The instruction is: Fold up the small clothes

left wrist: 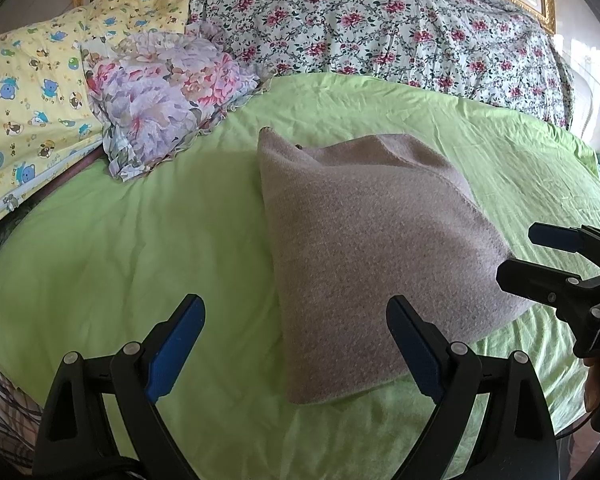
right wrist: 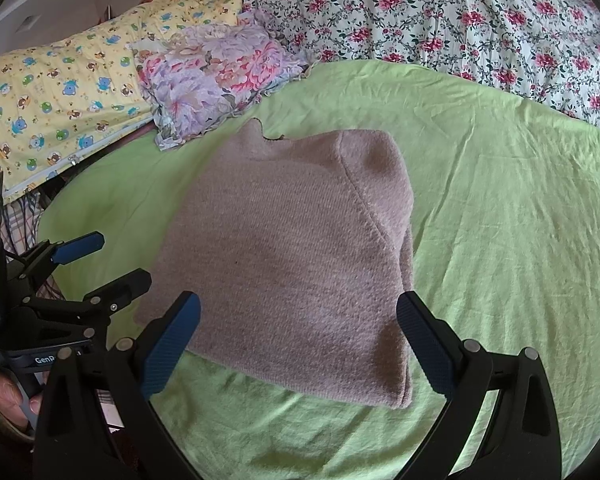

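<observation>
A folded mauve knitted garment (left wrist: pixel 372 248) lies flat on the green sheet (left wrist: pixel 140 240); it also fills the middle of the right wrist view (right wrist: pixel 296 248). My left gripper (left wrist: pixel 296 344) hovers open over the garment's near left edge, holding nothing. My right gripper (right wrist: pixel 300 340) stands open above the garment's near edge, also holding nothing. The right gripper (left wrist: pixel 540 256) shows at the right rim of the left wrist view, beside the garment. The left gripper (right wrist: pixel 108 260) shows at the left rim of the right wrist view, near the garment's left corner.
A floral pillow (left wrist: pixel 160 92) lies behind and left of the garment. A yellow cartoon-print quilt (left wrist: pixel 28 92) sits at far left, and a rose-patterned quilt (left wrist: pixel 380 28) is heaped along the back. A hand (right wrist: pixel 8 400) holds the left gripper's handle.
</observation>
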A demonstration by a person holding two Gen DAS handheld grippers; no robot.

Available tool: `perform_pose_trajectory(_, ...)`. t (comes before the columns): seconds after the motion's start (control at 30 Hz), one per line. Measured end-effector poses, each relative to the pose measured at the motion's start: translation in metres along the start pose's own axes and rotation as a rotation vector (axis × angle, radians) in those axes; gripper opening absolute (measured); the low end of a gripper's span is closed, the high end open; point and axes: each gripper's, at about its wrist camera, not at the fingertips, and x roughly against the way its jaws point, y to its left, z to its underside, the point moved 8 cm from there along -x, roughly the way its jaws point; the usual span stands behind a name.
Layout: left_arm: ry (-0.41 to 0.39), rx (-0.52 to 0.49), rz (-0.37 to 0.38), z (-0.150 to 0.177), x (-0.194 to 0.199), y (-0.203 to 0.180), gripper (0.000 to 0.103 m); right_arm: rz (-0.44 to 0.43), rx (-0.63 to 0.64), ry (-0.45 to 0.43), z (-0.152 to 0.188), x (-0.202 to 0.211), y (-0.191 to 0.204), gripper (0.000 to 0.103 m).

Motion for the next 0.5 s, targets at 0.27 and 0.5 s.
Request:
perform_pose_trajectory(0.27,0.0,0.0,-0.002,0.0004,0.0007,-0.0011,0.093,0.001,0.0,0.0,0.0001,-0.0003,0.0002,0.098)
perform_pose_trajectory(0.5,0.003,-0.001,0.0,0.0003,0.0001,-0.0022,0.093,-0.001,0.0,0.002,-0.0003,-0.0001,-0.0004,0.099)
